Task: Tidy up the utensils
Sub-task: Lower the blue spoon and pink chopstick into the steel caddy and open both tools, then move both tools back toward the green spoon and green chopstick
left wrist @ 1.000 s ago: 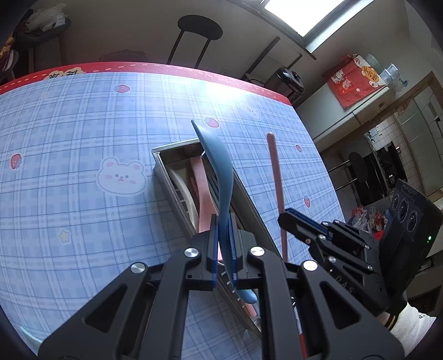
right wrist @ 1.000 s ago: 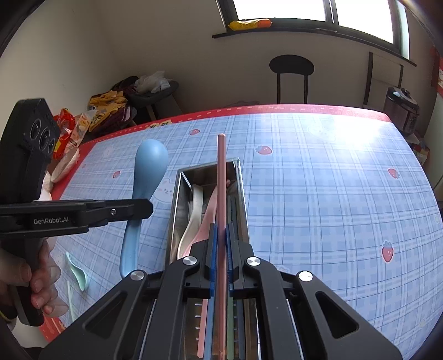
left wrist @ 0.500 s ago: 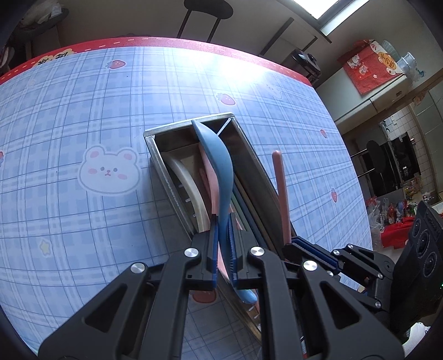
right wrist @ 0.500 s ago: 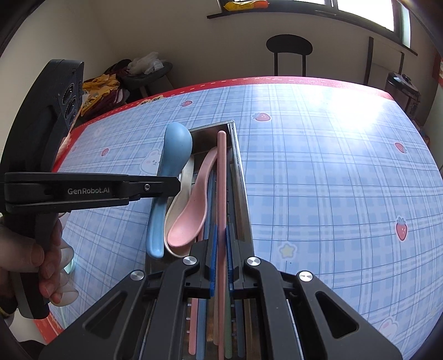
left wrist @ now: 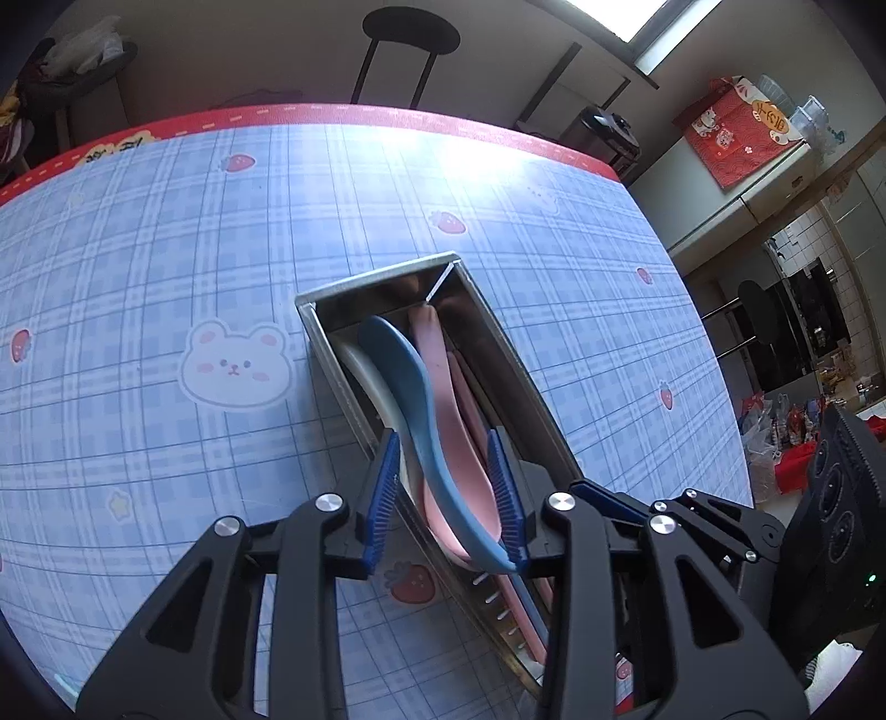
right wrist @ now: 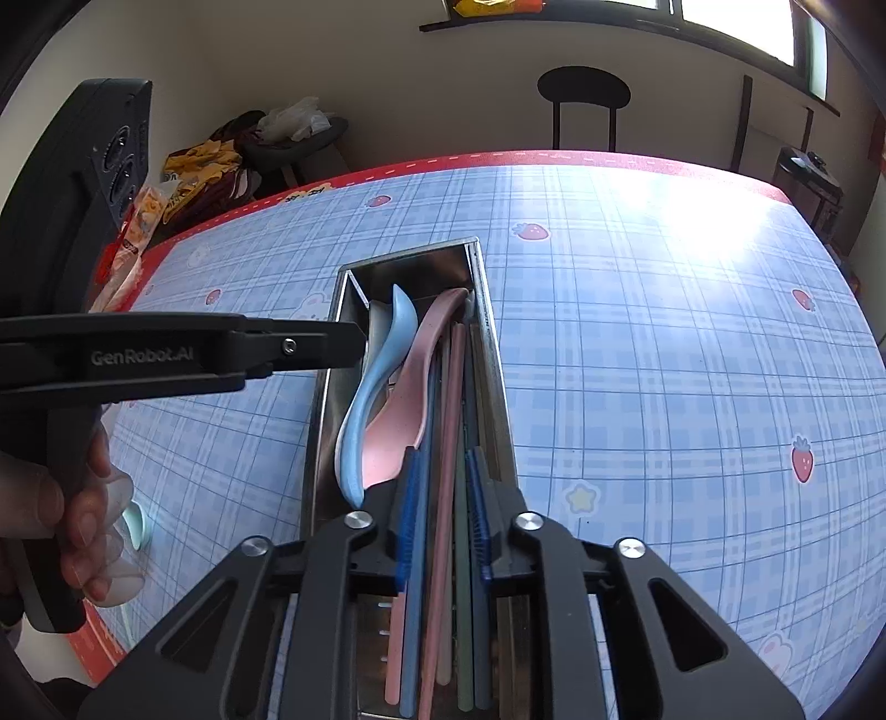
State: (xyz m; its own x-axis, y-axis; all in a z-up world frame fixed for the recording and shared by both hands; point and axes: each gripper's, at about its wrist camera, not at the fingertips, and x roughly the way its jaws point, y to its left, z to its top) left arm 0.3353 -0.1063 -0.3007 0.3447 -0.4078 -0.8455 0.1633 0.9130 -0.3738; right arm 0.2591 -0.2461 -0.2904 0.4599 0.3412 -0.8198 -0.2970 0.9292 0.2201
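A long steel tray (left wrist: 321, 302) (right wrist: 407, 260) lies on the blue plaid tablecloth. In it lie a blue spoon (left wrist: 412, 387) (right wrist: 376, 382), a pink spoon (left wrist: 443, 382) (right wrist: 412, 387), a white spoon (left wrist: 362, 371) and several chopsticks, among them a pink one (right wrist: 451, 443). My left gripper (left wrist: 446, 493) is open, its pads on either side of the blue spoon's handle. My right gripper (right wrist: 440, 509) is open above the chopsticks at the tray's near end. The left gripper's finger (right wrist: 183, 349) reaches in from the left in the right wrist view.
A pale green spoon (right wrist: 135, 523) lies on the table's left edge near the hand. A black chair (right wrist: 584, 105) (left wrist: 410, 50) stands behind the far edge. The right gripper body (left wrist: 720, 531) sits at the tray's right side.
Both grippers have opened. The blue spoon and the pink chopstick, held above the tray before, now lie inside it. Both grippers came down close over the tray.
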